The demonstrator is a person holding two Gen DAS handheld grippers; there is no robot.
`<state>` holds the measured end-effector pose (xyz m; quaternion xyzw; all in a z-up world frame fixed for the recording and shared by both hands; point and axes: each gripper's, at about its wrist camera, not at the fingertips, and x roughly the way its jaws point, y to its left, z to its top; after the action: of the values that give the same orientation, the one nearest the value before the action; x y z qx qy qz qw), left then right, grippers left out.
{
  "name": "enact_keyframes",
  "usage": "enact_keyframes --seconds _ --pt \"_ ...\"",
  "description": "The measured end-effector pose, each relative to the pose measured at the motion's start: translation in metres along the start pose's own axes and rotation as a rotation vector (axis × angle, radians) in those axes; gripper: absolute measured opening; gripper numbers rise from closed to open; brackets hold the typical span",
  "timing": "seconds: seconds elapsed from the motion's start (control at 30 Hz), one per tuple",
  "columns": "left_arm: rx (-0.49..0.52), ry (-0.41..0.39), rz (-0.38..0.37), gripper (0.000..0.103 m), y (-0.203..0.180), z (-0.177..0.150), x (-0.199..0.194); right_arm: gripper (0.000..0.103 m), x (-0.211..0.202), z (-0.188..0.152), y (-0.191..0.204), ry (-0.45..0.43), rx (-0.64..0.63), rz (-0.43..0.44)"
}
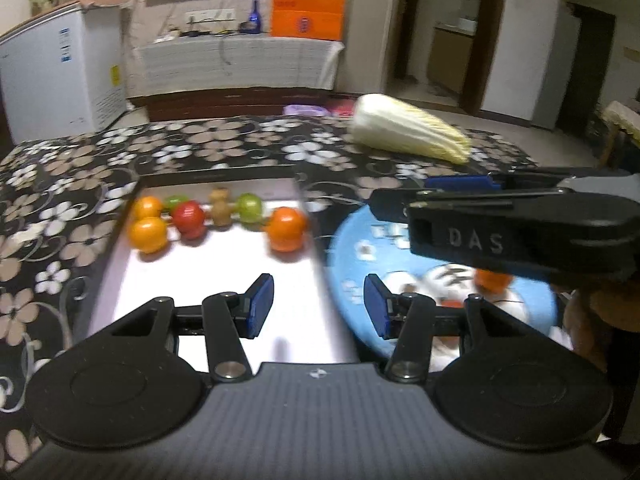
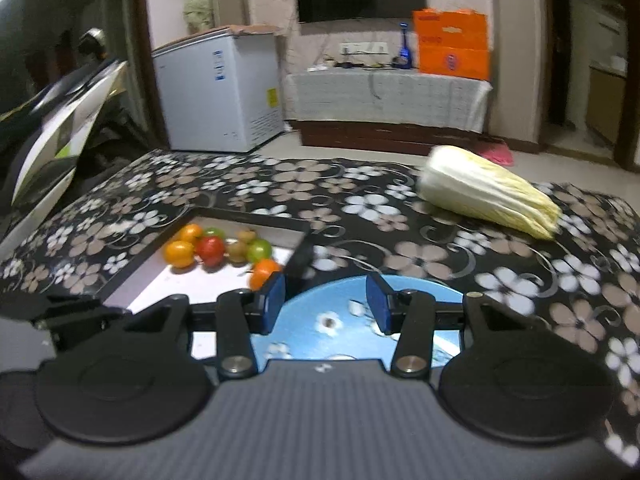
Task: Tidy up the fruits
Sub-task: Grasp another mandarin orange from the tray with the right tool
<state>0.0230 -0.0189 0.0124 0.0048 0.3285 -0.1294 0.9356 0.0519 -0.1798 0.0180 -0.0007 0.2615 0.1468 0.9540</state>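
Nearest to us, the left gripper [image 1: 319, 306] hangs with its jaws moderately apart and nothing between its blue pads [image 1: 262, 306], over the near part of a white tray [image 1: 224, 292]. Our right gripper [image 2: 326, 304] also stands part open and empty, above a blue plate [image 2: 320, 320] that lies just right of the tray. In the left wrist view the right gripper crosses in from the right over the plate, and an orange fruit [image 1: 492, 280] shows on the plate beneath it, partly hidden.

Farther along, at the tray's far end, lie the other fruits: two yellow-orange ones [image 1: 147, 234] at the left, a red one [image 1: 189, 218], a brownish one [image 1: 221, 208], green ones [image 1: 249, 207] and an orange one [image 1: 286, 228] at the right edge.

Beyond the plate, well apart on the flowered tablecloth [image 2: 360, 204], a napa cabbage [image 2: 484, 190] lies on its side. Past the table we see a white chest freezer [image 2: 216, 92] and an orange bag [image 2: 452, 44].
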Motion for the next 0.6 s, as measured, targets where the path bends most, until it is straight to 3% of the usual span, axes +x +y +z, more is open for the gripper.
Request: enact_keyframes --seconds 0.2,0.6 --pt "-0.025 0.044 0.080 0.056 0.029 -0.001 0.007 0.047 0.024 0.008 0.030 0.008 -0.102 0.030" --pt "-0.058 0.096 0.123 0.056 0.059 0.002 0.023 0.048 0.070 0.010 0.067 0.063 -0.314 0.046"
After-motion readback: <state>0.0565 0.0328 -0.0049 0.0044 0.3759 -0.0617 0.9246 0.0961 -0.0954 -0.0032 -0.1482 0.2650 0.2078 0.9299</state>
